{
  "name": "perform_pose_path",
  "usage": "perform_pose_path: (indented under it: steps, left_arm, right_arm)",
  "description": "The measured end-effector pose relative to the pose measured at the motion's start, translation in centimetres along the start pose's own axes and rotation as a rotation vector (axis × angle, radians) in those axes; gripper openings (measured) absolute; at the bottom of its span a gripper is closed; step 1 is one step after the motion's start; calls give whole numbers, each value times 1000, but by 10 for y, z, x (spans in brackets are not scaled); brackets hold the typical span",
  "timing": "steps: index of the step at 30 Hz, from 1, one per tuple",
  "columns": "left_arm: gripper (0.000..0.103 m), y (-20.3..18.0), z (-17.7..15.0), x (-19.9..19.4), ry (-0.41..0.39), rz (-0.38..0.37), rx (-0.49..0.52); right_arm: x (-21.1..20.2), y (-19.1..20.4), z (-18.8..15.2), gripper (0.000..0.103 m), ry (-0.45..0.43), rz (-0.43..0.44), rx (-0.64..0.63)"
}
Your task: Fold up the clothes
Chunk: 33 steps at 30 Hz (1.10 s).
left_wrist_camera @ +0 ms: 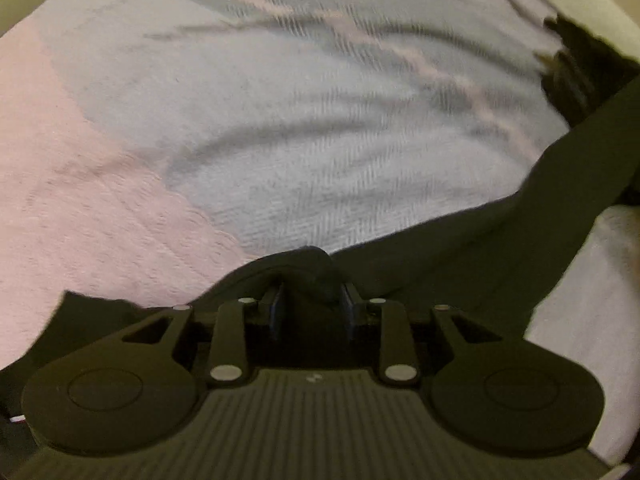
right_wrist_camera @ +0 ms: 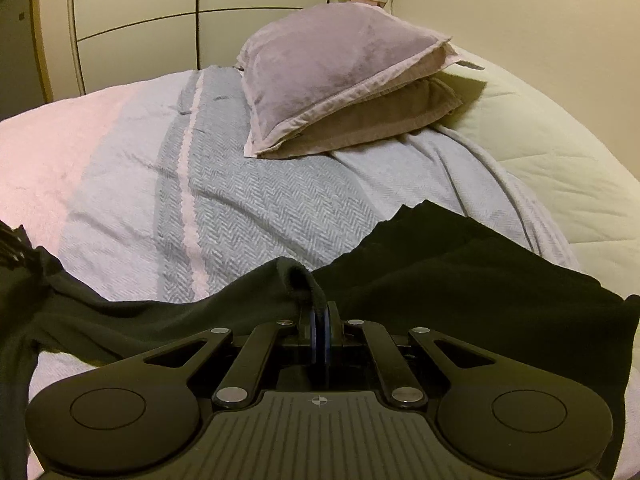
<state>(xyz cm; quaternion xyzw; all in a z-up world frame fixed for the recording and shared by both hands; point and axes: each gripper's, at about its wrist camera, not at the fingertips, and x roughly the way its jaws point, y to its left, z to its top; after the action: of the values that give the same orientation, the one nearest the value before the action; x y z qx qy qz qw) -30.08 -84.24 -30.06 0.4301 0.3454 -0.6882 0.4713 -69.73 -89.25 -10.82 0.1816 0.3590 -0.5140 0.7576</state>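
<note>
Two grippers each have a bunch of the same dark, soft fabric garment [right_wrist_camera: 460, 280], which lies across the near part of the bed's grey-and-pink herringbone blanket [left_wrist_camera: 320, 120].

On the left, the left gripper [left_wrist_camera: 312, 300] has its fingers [left_wrist_camera: 276, 304] set somewhat apart with a hump of cloth bunched between them; the view is blurred, so how firmly they pinch I cannot tell. From there the cloth runs away rightward in a taut band.

On the right, the right gripper [right_wrist_camera: 320, 316] has its fingers [right_wrist_camera: 314, 320] pressed nearly together on a fold of the edge. Both point forward over the bed toward the mauve velvety pillow [right_wrist_camera: 340, 68], held low and about level.

My judgement: the garment's long axis spans gripper to gripper, so whichever fold follows turns on that held edge.
</note>
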Motion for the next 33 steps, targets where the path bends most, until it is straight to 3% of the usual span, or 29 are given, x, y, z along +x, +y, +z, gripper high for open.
perform_pose_path:
  steps: [2, 5, 9, 13, 16, 19, 24, 29, 32, 33]
  left_arm:
    - [22, -1, 7, 15, -17, 37, -13]
    - [20, 12, 24, 16, -99, 100, -110]
    - [20, 21, 31, -9, -175, 121, -158]
    - [22, 11, 15, -30, -153, 70, -139]
    - [26, -13, 2, -19, -93, -1, -95]
    - [26, -37, -3, 10, -44, -21, -66]
    - [26, -49, 5, 30, -84, 1, -122]
    - [28, -34, -5, -12, -140, 29, -159]
    - [31, -7, -33, -48, -140, 97, -211]
    - [32, 5, -47, -61, -137, 126, -231]
  right_arm:
    - [0, 2, -1, 2, 2, -6, -13]
    - [-1, 1, -3, 2, 11, -19, -28]
    - [-3, -2, -5, 2, 26, -25, -41]
    - [-1, 1, -7, 2, 40, -32, -34]
    - [1, 6, -7, 2, 38, -46, -35]
    - [6, 10, -7, 2, 45, -58, -38]
    - [1, 9, -11, 2, 58, -87, -38]
    - [-4, 8, -15, 7, 72, -117, -37]
    - [-9, 11, -17, 8, 67, -137, -42]
    - [-14, 18, -15, 13, 40, -147, -54]
